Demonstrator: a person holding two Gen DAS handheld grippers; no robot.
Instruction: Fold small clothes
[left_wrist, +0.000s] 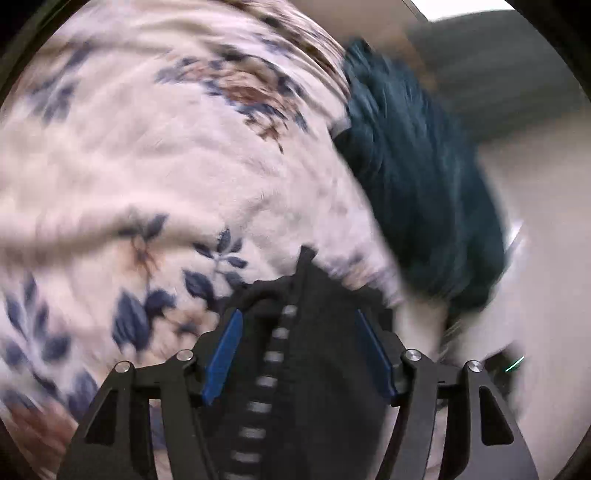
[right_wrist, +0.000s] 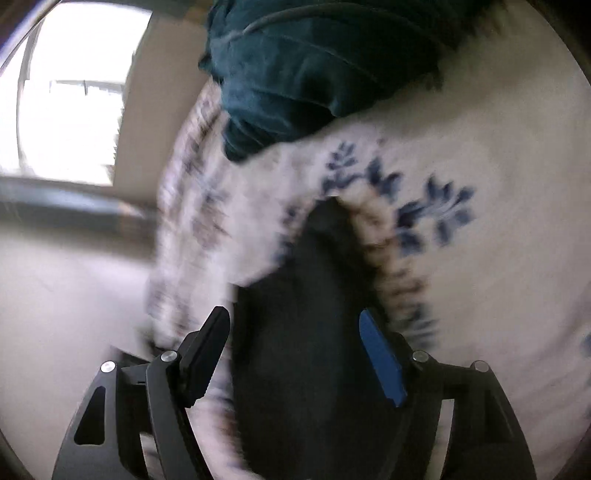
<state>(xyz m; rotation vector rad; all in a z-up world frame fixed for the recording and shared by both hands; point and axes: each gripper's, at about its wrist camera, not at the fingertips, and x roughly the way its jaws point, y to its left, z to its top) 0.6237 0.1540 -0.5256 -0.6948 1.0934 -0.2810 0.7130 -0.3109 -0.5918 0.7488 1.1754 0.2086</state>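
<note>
No readable text (blurred frames).

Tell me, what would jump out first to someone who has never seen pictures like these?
The big pale floral cloth with blue leaf prints fills most of the left wrist view and drapes across the right one. Beside it, a dark teal garment sits bunched at the upper right. At the bottom of each view, a black garment lies between the gripper's blue-padded fingers.

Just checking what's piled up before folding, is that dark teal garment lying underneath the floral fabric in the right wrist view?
No, the dark teal garment lies on top of the floral fabric, its lower edge overlapping the white cloth.
</note>
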